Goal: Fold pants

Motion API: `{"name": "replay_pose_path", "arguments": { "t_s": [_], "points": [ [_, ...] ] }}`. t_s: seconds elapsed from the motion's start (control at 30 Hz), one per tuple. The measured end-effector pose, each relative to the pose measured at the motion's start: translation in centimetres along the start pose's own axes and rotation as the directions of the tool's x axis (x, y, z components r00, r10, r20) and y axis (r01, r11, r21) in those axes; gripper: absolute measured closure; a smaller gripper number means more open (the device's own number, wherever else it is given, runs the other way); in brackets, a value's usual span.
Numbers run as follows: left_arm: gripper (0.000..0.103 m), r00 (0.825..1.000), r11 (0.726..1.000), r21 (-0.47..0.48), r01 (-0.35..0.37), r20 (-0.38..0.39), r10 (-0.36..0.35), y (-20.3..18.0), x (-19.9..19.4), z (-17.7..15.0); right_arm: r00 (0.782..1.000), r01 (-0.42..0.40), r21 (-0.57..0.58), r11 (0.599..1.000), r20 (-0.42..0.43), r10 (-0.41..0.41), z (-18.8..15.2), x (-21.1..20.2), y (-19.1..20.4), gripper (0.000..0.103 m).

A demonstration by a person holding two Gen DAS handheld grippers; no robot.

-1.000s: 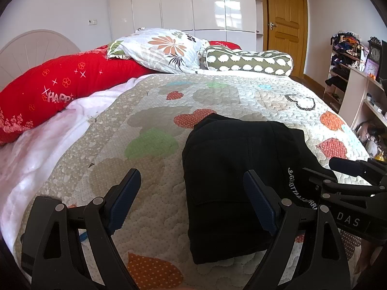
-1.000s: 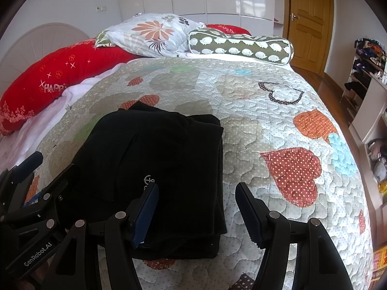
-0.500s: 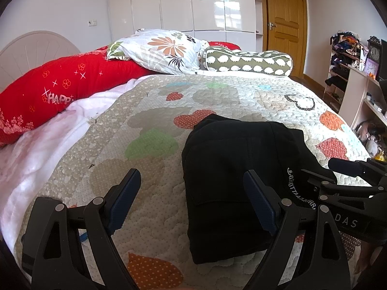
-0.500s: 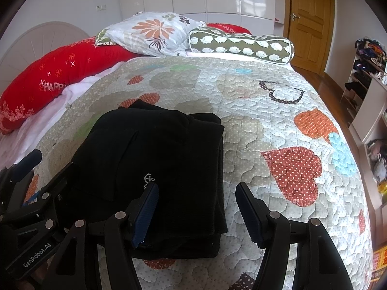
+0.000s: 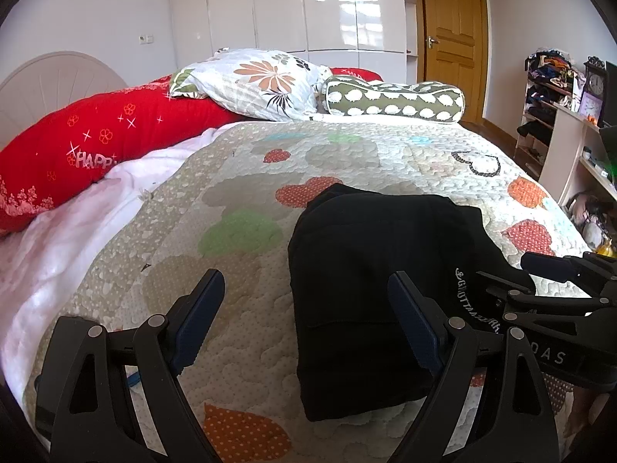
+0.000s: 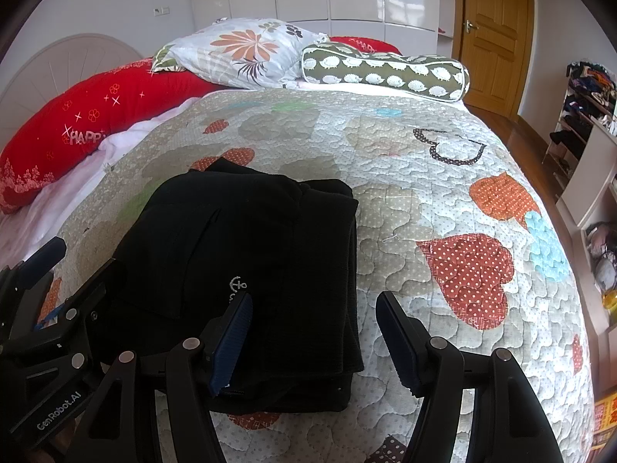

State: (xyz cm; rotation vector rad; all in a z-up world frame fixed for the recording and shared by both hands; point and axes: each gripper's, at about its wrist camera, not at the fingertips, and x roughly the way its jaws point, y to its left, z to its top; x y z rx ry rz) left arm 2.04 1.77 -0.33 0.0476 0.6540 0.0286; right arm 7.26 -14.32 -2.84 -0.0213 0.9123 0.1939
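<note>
The pants (image 5: 385,281) lie folded in a compact black stack on the quilted bed (image 5: 239,308), between the two tools. The left gripper (image 5: 306,324) hovers at their left edge and the right gripper (image 6: 314,341) at their right edge, both with jaws spread and empty. A careless brush could drag the top layer askew, since nothing pins the stack.

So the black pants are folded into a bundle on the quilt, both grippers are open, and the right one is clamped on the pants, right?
Not quite. The right gripper is not clamped on anything: its jaws stand open above the near edge of the black pants, as the right wrist view shows. The rest holds: the pants lie folded on the quilt, and the left gripper is open too.
</note>
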Motion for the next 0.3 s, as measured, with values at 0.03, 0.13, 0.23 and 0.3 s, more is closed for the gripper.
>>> {"name": "replay_pose_path", "arguments": {
  "t_s": [0.03,0.13,0.23,0.3],
  "points": [
    [0.016,1.000,1.000,0.002,0.001,0.001,-0.001,-0.01,0.02,0.08,1.000,0.000,-0.001,1.000,-0.001,0.000,0.02,0.05,0.05,0.038],
    [0.016,1.000,1.000,0.008,0.003,0.007,-0.003,-0.13,-0.13,0.24,1.000,0.000,-0.002,1.000,-0.002,0.000,0.00,0.07,0.06,0.038],
    [0.016,1.000,1.000,0.016,0.005,0.015,-0.005,-0.23,-0.29,0.23,1.000,-0.001,-0.001,1.000,-0.002,0.001,-0.04,0.06,0.05,0.038],
    [0.016,1.000,1.000,0.019,0.005,0.015,-0.005,-0.32,-0.31,0.07,1.000,0.000,-0.001,1.000,-0.001,0.000,-0.01,0.05,0.06,0.038]
  ]
}}
